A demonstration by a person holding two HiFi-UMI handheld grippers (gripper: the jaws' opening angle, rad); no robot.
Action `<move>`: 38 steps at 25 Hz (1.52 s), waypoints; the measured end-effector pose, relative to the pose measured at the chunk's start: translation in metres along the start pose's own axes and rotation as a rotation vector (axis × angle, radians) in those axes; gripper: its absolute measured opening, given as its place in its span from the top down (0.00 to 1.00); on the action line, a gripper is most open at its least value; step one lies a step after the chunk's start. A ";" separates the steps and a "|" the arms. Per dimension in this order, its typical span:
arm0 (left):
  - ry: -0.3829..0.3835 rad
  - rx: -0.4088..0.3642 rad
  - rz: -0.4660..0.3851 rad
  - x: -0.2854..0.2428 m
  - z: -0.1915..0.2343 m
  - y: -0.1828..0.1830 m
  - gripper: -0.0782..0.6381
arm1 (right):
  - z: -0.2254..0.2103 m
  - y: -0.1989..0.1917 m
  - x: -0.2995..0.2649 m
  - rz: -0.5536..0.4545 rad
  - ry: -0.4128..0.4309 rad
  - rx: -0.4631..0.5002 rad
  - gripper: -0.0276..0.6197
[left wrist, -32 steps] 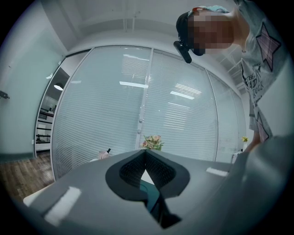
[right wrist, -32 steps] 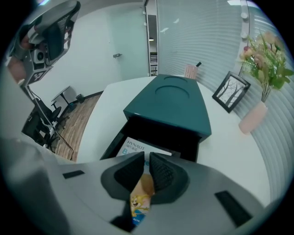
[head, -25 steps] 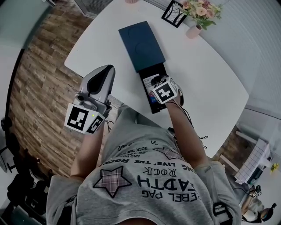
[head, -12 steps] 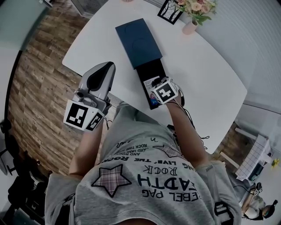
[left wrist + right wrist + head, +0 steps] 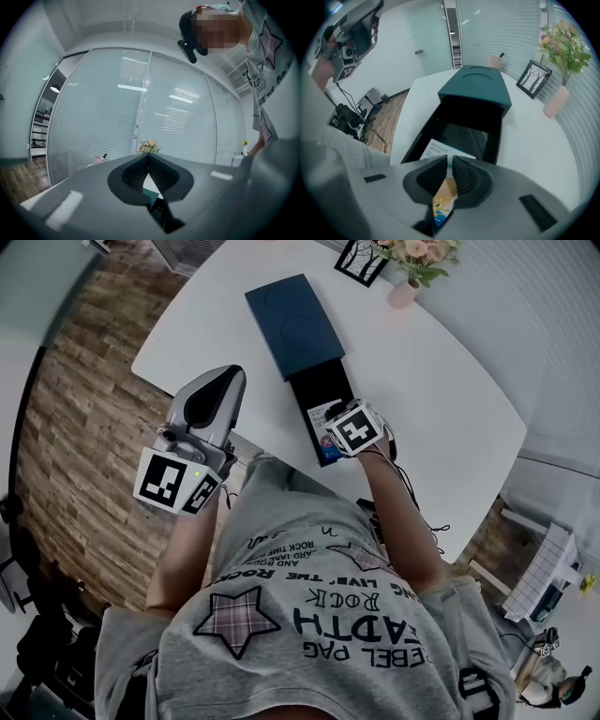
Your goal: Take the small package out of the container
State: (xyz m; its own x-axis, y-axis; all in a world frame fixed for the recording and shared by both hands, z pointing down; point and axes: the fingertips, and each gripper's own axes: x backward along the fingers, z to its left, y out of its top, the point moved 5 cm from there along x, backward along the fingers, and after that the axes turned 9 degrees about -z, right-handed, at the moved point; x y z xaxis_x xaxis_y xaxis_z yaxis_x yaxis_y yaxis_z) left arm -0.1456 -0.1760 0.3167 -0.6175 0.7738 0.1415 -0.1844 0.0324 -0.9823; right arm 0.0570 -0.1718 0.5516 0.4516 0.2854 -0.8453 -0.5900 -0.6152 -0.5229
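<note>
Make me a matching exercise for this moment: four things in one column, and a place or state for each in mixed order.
1. left gripper
2. right gripper
3. white packet
4. pink vase

A. lying in the black tray
B. shut on the small package
C. standing beside the picture frame
D. shut, nothing between its jaws

Pairs: 1-D, 2-B, 3-A, 4-C.

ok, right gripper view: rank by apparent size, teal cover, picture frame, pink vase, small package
1. teal cover
2. picture frame
3. pink vase, only slightly smaller than the frame
Unranked: small package, right at the lens and partly hidden, so its size misleads.
</note>
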 end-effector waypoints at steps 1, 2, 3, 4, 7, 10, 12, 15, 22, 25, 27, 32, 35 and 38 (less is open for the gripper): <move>0.001 -0.001 -0.001 0.000 0.000 0.000 0.88 | 0.001 0.001 0.001 -0.006 0.019 0.016 0.90; 0.002 -0.001 -0.002 0.001 0.000 0.001 0.88 | 0.003 0.002 0.002 -0.015 0.042 0.032 0.90; 0.003 -0.001 -0.004 0.002 0.000 0.001 0.88 | 0.005 0.003 0.003 -0.028 0.065 0.044 0.90; 0.005 -0.001 -0.005 0.003 0.000 0.001 0.88 | 0.006 0.004 0.005 -0.041 0.087 0.051 0.90; 0.011 0.000 -0.008 0.003 0.001 0.001 0.88 | 0.004 0.011 0.009 -0.077 0.133 0.082 0.90; 0.021 0.005 -0.004 0.005 0.002 -0.002 0.88 | 0.001 0.017 0.012 -0.094 0.167 0.170 0.90; 0.027 0.008 -0.001 0.007 0.002 -0.003 0.88 | -0.001 0.020 0.013 -0.092 0.189 0.239 0.90; 0.032 0.010 0.002 0.007 0.004 -0.006 0.88 | -0.004 0.024 0.010 -0.083 0.220 0.312 0.90; 0.052 0.013 0.007 0.009 0.008 -0.010 0.88 | -0.001 0.024 0.000 -0.016 0.333 0.461 0.72; 0.059 0.017 0.013 0.010 0.010 -0.012 0.88 | 0.005 0.020 -0.006 0.029 0.403 0.515 0.69; 0.062 0.019 0.016 0.011 0.011 -0.012 0.88 | 0.008 0.017 -0.009 0.056 0.440 0.535 0.67; 0.064 0.022 0.017 0.010 0.012 -0.011 0.88 | 0.014 0.011 -0.012 0.120 0.479 0.606 0.65; 0.064 0.017 0.015 0.009 0.011 -0.011 0.88 | 0.014 0.011 -0.013 0.134 0.483 0.637 0.65; 0.063 0.017 0.018 0.007 0.009 -0.013 0.88 | 0.013 0.009 -0.014 0.138 0.490 0.639 0.65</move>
State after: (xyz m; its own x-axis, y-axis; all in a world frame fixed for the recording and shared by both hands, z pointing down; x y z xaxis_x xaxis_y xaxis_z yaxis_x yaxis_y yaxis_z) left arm -0.1549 -0.1768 0.3314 -0.5718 0.8122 0.1153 -0.1873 0.0076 -0.9823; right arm 0.0366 -0.1716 0.5578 0.5005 -0.2069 -0.8407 -0.8629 -0.0409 -0.5037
